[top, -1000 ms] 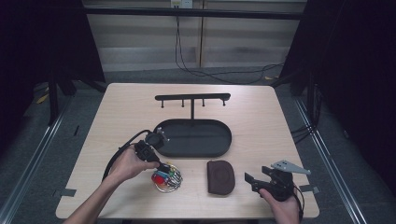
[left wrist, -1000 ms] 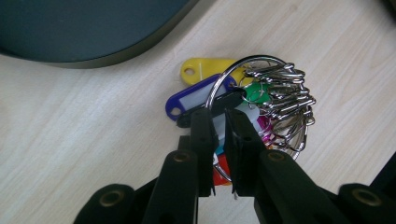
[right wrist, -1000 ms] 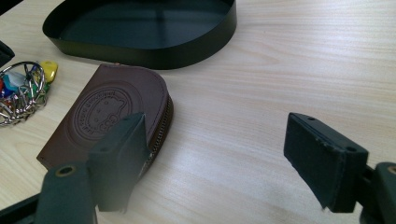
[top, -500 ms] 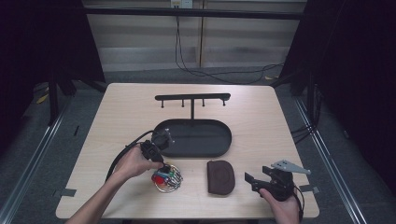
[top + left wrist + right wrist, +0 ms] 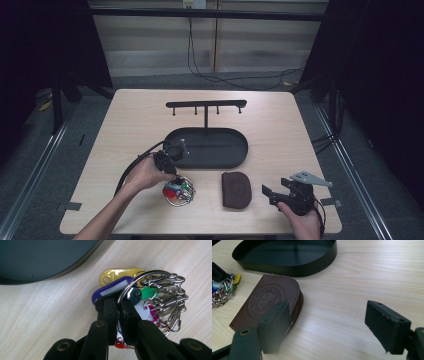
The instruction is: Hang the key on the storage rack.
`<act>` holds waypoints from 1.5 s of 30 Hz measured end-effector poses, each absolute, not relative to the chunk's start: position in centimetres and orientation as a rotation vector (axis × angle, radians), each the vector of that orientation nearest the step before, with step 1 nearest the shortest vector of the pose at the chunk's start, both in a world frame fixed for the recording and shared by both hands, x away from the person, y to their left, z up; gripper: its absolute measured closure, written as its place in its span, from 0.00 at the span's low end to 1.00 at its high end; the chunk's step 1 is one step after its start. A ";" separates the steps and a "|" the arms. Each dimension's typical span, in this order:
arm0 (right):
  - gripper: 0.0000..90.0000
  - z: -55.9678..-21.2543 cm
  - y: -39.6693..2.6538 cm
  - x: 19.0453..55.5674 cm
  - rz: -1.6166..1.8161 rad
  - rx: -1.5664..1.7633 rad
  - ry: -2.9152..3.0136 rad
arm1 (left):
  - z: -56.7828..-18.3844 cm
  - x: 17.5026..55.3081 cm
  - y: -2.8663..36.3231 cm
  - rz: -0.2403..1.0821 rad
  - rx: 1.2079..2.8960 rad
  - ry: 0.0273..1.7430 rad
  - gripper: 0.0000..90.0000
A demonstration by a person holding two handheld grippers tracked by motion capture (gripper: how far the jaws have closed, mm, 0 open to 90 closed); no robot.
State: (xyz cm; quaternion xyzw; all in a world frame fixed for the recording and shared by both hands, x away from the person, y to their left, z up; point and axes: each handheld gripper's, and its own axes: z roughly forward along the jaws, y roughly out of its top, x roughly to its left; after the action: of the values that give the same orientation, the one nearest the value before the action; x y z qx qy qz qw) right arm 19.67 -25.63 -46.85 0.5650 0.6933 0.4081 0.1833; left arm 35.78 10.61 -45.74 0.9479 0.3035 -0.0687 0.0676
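Note:
A key bunch (image 5: 179, 192) with a big metal ring and coloured tags lies on the table in front of the black oval tray (image 5: 240, 152). My left gripper (image 5: 174, 179) points down onto it. In the left gripper view the jaws (image 5: 117, 308) are pressed together on the key bunch (image 5: 150, 290), pinching a black tag and the ring. Yellow (image 5: 120, 275) and blue tags (image 5: 110, 290) stick out beyond the tips. My right gripper (image 5: 272, 192) rests open near the front right edge, just right of a brown pouch (image 5: 236, 189). Nothing sits in the right gripper (image 5: 329, 325), with the brown pouch (image 5: 269, 300) at its left jaw.
A black hook rack (image 5: 206, 106) stands behind the tray on a post. The tray (image 5: 287, 267) looks bare inside. Light wood table (image 5: 280, 125) stretches open to the right and back. The key bunch (image 5: 222, 290) lies left of the pouch.
My left hand has shifted slightly right and down onto the key bunch. The right gripper and the pouch have not moved.

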 end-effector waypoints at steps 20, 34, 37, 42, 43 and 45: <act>0.22 -47.0 -25.6 19.8 1.136 1.603 1.967 | -44.2 35.8 10.5 -0.198 2.856 0.914 0.97; 0.22 -46.9 -25.6 19.8 1.136 1.597 1.964 | -41.0 34.9 10.1 -0.177 2.864 0.832 0.97; 0.22 -46.9 -25.6 19.7 1.138 1.600 1.963 | -40.2 34.6 10.0 -0.193 2.853 0.812 0.98; 0.22 -46.9 -25.6 19.7 1.133 1.600 1.962 | -39.2 34.5 10.1 -0.199 2.840 0.791 0.98; 0.22 -46.9 -25.6 19.7 1.133 1.600 1.962 | -38.9 34.5 10.1 -0.194 2.841 0.783 0.98; 0.22 -46.9 -25.7 19.7 1.139 1.600 1.953 | -38.3 34.3 10.1 -0.175 2.835 0.780 0.98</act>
State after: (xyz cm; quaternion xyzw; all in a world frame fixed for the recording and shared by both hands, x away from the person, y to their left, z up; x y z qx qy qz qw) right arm 19.70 -25.72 -46.86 0.5679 0.6929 0.4041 0.1849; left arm 34.31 10.14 -38.30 0.9578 0.2636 -0.0593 0.0980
